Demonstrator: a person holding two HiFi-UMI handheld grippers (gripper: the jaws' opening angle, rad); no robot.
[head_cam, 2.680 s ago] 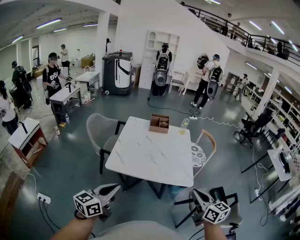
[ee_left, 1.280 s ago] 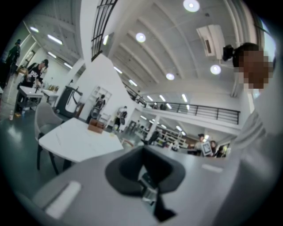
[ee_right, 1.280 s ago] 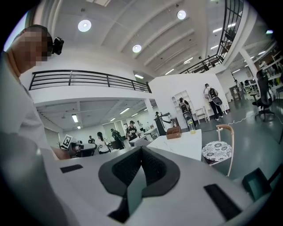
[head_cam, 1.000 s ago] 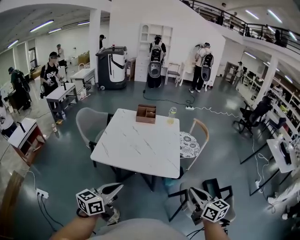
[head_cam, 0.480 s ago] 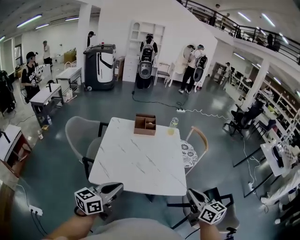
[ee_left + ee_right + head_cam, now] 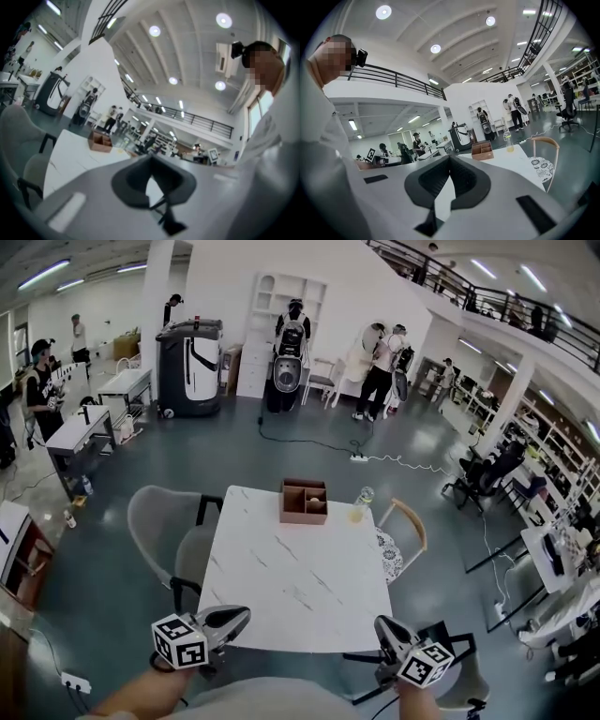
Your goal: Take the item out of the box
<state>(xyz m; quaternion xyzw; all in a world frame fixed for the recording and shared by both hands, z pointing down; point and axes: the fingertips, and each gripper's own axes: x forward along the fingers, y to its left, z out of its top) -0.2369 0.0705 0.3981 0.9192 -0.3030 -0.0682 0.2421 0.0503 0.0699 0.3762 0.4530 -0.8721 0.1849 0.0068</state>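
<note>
While closing on table (image 6: 281,577), box (image 6: 304,502) untouched, item (image 6: 317,505) still inside.
Nearest: left gripper (image 6: 242,615) and right gripper (image 6: 382,624) low by near edge, both pinched tight, nothing between jaws. Since a few seconds back, table much nearer: then well apart, now just ahead. Means approach about done, reach across still to come. Box at middle of far edge, open, divided; pale item in right compartment, kind unclear. Bottle (image 6: 359,505) just beside box, toward far right corner. No brand or text readable; only square markers (image 6: 180,641) on cubes.
</note>
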